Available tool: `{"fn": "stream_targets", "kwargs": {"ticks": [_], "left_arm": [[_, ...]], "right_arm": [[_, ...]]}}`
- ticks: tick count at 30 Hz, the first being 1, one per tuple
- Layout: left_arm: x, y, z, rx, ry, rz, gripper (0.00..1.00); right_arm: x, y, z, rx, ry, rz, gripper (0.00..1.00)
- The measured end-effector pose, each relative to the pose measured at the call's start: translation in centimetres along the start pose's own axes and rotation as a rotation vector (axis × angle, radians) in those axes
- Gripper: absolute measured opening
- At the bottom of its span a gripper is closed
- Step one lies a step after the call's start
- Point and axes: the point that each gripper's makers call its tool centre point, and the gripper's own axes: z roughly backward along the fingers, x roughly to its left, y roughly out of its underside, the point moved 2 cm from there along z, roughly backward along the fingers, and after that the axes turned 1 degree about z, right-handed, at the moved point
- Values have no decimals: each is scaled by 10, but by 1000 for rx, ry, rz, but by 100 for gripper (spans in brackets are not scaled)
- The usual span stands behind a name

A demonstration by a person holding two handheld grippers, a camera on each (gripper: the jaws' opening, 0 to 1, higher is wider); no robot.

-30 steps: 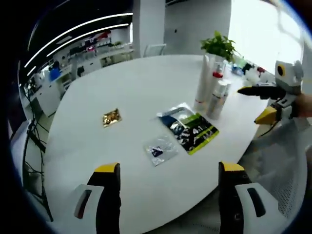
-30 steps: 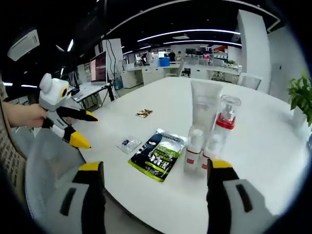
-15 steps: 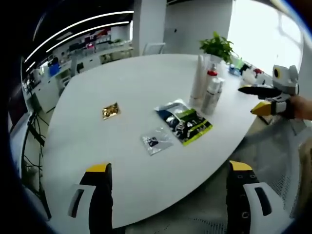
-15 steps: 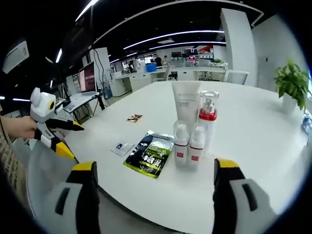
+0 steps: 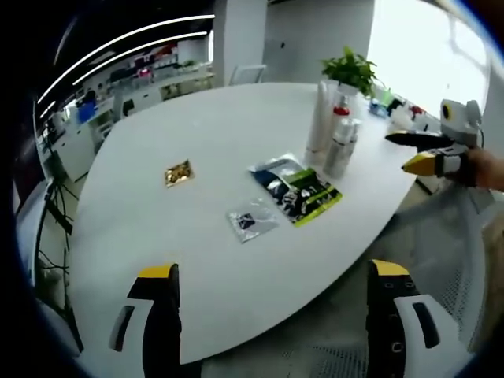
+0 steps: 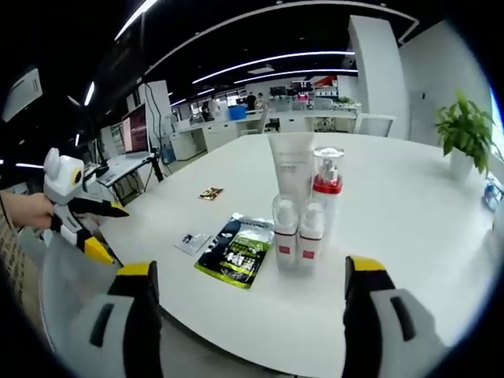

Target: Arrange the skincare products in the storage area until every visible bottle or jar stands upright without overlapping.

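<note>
Four skincare products stand upright in a tight cluster on the white table (image 6: pixel 409 205): a white tube (image 6: pixel 290 169), a clear pump bottle with a red collar (image 6: pixel 326 185) and two small white bottles (image 6: pixel 285 232) (image 6: pixel 309 236). The left gripper view has the same cluster, with the tube (image 5: pixel 319 118) and the pump bottle (image 5: pixel 340 122), at the table's far right. My right gripper (image 6: pixel 250 268) is open, short of the table edge and facing the cluster. My left gripper (image 5: pixel 273 270) is open too, off the table's near edge. Nothing is between either pair of jaws.
Flat on the table lie a green-black sachet (image 6: pixel 235 256), a clear sachet (image 6: pixel 191 242) and a gold sachet (image 6: pixel 209 193). A potted plant (image 6: pixel 465 130) stands at the far side. A mesh chair (image 6: pixel 63 276) is beside the table. A hand holds the left gripper (image 6: pixel 79 216).
Both grippers have drawn back from the table, so the products look smaller and more centred. The bottles and sachets have not moved.
</note>
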Motion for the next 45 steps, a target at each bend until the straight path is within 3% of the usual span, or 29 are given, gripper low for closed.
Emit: {"fn": "stream_targets", "kwargs": {"ticks": [9,14,22,33,45], "left_arm": [[5,-1,-3,9,3,2,97],[8,-3,-6,12,6,11,97],[23,-5,-15,36,-13,29,97],[41,-28,-33,17,-20,101,95],[69,-42,-63,55,-52,111,93]], "right_arm": [[3,2,-1,11,3,8,97],[6,1,-2,19,23,53,94],[5,5,-3,44,21,50,94],[3,9,-6,66,34,40,93],[2,15,-8,106,38,42,91]]}}
